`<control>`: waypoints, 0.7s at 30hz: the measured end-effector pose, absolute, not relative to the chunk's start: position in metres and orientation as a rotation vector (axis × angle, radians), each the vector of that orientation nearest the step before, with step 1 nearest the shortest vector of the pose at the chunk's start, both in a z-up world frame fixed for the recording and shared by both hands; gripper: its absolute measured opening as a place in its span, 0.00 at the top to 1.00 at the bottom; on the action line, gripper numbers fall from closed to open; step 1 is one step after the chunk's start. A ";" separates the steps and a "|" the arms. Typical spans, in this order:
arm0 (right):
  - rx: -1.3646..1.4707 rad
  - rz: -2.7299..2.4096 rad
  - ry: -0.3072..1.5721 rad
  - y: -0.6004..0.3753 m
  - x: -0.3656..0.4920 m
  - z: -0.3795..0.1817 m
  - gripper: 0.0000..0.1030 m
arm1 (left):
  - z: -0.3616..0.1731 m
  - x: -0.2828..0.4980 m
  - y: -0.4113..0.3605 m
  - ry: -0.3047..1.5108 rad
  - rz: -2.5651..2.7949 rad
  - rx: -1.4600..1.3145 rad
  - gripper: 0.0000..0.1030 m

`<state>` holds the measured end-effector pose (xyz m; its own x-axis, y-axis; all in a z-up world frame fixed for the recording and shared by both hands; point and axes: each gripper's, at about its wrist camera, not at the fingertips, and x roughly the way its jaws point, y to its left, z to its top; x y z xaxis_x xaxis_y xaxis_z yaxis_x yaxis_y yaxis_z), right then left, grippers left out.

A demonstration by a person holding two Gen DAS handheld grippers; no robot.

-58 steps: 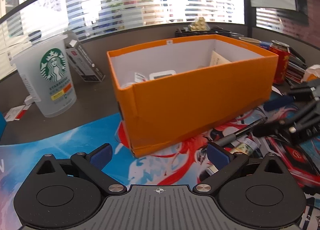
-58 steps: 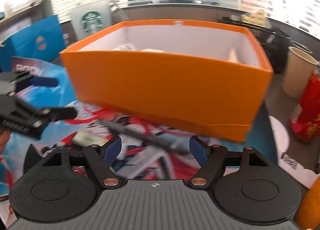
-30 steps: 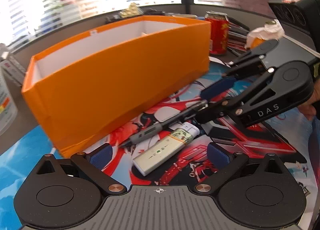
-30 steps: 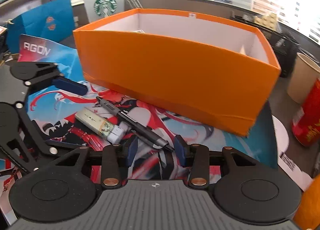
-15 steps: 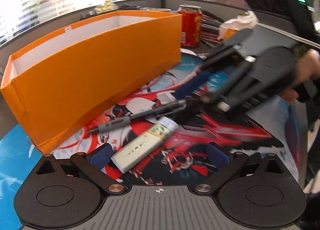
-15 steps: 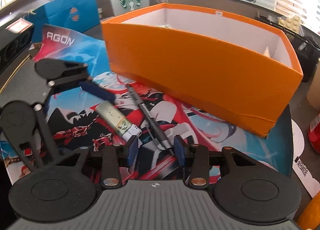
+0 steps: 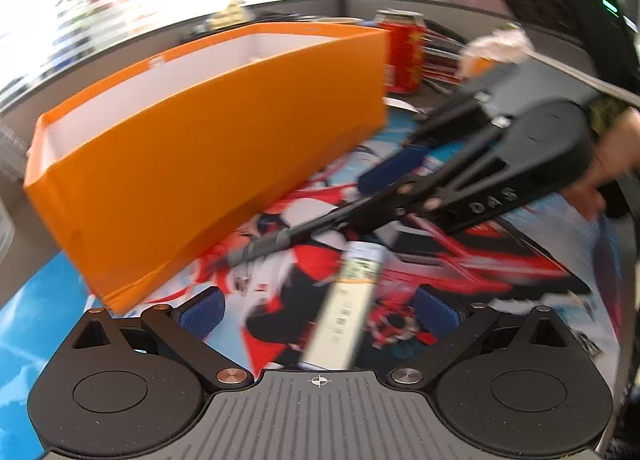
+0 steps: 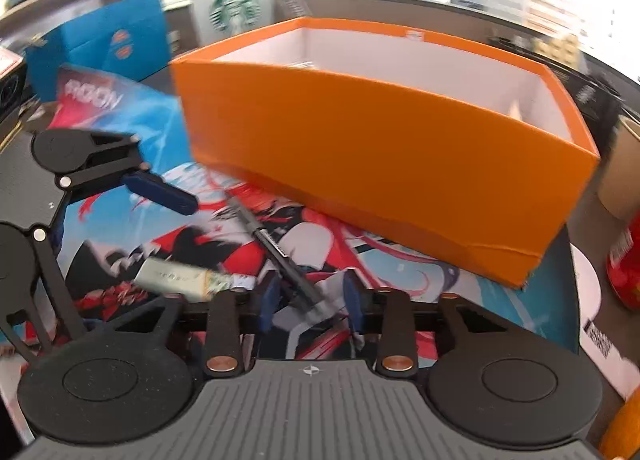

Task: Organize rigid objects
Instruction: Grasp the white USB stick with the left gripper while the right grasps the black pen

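An open orange box [image 7: 208, 164] [image 8: 384, 156] stands on a printed desk mat. My right gripper [image 8: 311, 296] is shut on the rear end of a black pen [image 8: 276, 248] [image 7: 280, 240], which points toward the box and looks lifted off the mat. A cream and green lighter-like stick [image 7: 344, 308] [image 8: 180, 278] lies between the wide-open fingers of my left gripper [image 7: 318, 312]. The right gripper shows in the left wrist view [image 7: 396, 188], the left gripper in the right wrist view [image 8: 160, 190].
A Starbucks cup [image 8: 234, 12] and a blue bag [image 8: 100, 44] stand behind the box on the left. A red can [image 7: 402, 56] [image 8: 624, 260] and a paper cup [image 8: 624, 172] stand at the box's right end. The mat [image 7: 500, 260] covers the desk front.
My left gripper has moved over the cream stick, which now lies between its fingers. The pen has tipped up in my right gripper. Both views are blurred by motion.
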<state>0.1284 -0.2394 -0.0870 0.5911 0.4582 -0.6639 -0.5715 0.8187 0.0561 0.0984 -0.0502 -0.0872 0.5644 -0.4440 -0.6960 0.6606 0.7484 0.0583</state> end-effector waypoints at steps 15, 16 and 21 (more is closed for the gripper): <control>-0.197 0.497 0.712 -0.242 0.103 -0.087 0.78 | -0.085 0.073 -0.058 0.656 -0.698 0.288 0.66; -0.193 0.486 0.714 -0.244 0.100 -0.087 0.78 | -0.085 0.070 -0.060 0.652 -0.695 0.291 0.73; -0.185 0.457 0.729 -0.253 0.084 -0.086 0.79 | -0.084 0.062 -0.063 0.660 -0.640 0.271 0.79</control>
<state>0.0837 -0.2532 -0.0865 0.6535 0.3367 -0.6779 -0.4631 0.8863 -0.0062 0.0619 -0.0634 -0.0835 0.6092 -0.4636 -0.6434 0.6291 0.7765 0.0361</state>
